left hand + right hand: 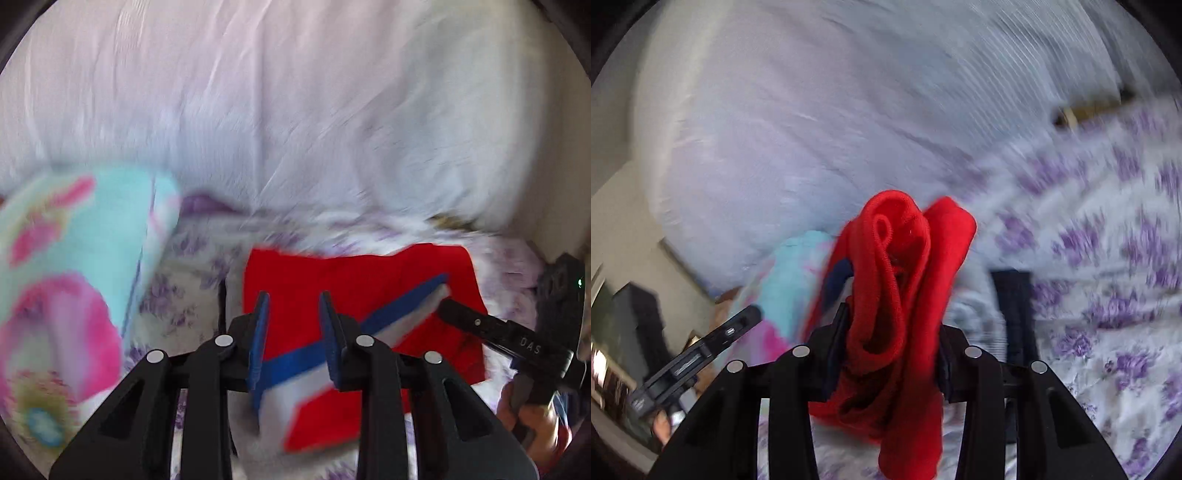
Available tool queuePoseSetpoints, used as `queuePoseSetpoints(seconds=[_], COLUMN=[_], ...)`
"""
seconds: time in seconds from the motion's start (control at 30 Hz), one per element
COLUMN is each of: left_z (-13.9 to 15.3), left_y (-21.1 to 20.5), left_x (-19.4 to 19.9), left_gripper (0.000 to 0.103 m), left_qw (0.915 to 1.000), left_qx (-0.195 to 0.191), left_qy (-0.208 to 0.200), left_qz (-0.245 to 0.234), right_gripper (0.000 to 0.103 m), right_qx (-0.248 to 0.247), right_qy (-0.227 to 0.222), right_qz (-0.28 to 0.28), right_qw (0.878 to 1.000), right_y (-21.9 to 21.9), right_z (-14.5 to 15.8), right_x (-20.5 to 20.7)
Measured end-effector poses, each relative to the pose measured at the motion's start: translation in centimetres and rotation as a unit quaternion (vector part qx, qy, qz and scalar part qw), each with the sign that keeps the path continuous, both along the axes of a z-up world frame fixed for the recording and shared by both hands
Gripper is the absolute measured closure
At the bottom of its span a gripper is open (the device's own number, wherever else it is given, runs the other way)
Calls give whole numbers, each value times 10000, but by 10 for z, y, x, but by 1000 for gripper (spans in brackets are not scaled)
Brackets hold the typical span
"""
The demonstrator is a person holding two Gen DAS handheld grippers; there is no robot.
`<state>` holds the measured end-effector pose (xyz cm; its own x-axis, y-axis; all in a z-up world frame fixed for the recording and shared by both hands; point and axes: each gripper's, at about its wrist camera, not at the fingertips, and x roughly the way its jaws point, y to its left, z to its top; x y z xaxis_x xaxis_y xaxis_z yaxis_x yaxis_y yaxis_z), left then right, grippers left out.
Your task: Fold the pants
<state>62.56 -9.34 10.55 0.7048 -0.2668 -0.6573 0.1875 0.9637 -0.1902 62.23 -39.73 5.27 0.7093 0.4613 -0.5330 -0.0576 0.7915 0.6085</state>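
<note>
Left wrist view: blurred throughout. A bedsheet point(184, 295) printed with purple flowers covers the bed; behind it rises a big white duvet point(295, 110), creased. At the left edge lies a turquoise blanket point(74, 240) with pink flower shapes, just beside the sheet's bare patch. The pants point(362, 280), red with a blue-and-white stripe running slantwise, lie on the sheet ahead of the left gripper point(295, 306). Its blue-padded fingers point(260, 332) stand a narrow gap apart with only the cloth below showing between them; whether they pinch any of it cannot be told. At the right, the right gripper point(491, 328) reaches in over the red cloth's edge, a hand point(535, 417) on its handle. Right wrist view: also blurred. The same duvet point(812, 129) fills the upper half, the flowered bedsheet point(1108, 277) the right side. A dark strap-like strip point(1015, 314) lies on the sheet just right of the fingers; what it is cannot be told. The right gripper point(890, 350) clamps a thick bunched fold of the pants point(905, 277), red cloth rolled and standing up between the fingers, the rest hanging below. The turquoise blanket point(790, 280) shows behind, and the left gripper point(701, 347) enters from the lower left, apart from the bunch.
</note>
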Motion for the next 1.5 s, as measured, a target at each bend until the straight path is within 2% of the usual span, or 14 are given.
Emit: queuePoseSetpoints(seconds=[0.07,0.23,0.27,0.3,0.4,0.53,0.67,0.73,0.8,1.03,1.1,1.23,1.4,1.5], left_z=[-32,-36,-35,-33,-22,-12,-15,-28,-27,-8,-12,-17,-7,0], left_y=[-5,-7,-7,-6,-4,-3,-10,-17,-20,-22,-20,-24,-25,-8], left_x=[13,6,7,8,1,-9,-16,-18,-27,-113,-156,-240,-298,-297], left_gripper=[73,65,55,52,52,52,52,50,51,49,40,7,5,5], left_qw=[9998,9992,9988,9983,9982,9968,9943,9910,9882,9910,9889,9776,9668,9750], left_qx=[142,308,405,484,474,617,919,1195,1336,1082,1046,1236,1349,826], left_qy=[164,-226,-205,-172,-211,-332,-212,30,-65,-462,-673,-1329,-1795,-1651], left_qz=[24,69,166,273,316,375,505,605,749,633,812,1068,1219,1239], right_gripper=[52,49,45,28,26,26,22,11,11,10,3,3,3,3], right_qx=[137,124,109,146,125,-598,-1954,-2130,-2121,-2078,-1974,-1816,-2659,-2145], right_qy=[-151,-266,-185,-137,-572,-965,-326,-323,-411,-1540,-1740,-2282,-1733,-1702], right_qz=[-14,152,70,-31,-167,-191,-382,-585,-698,-645,-831,-1063,-1313,-1432], right_qw=[9998,9995,9997,9998,9981,9934,9794,9748,9739,9638,9612,9506,9392,9511], right_y=[-6,-9,-10,-14,-17,-7,18,19,20,37,45,61,75,75], right_z=[-14,-15,-13,-11,9,39,29,27,36,79,75,49,63,74], right_x=[3,1,-1,-3,-23,-46,-40,-46,-54,-149,-192,-279,-284,-288])
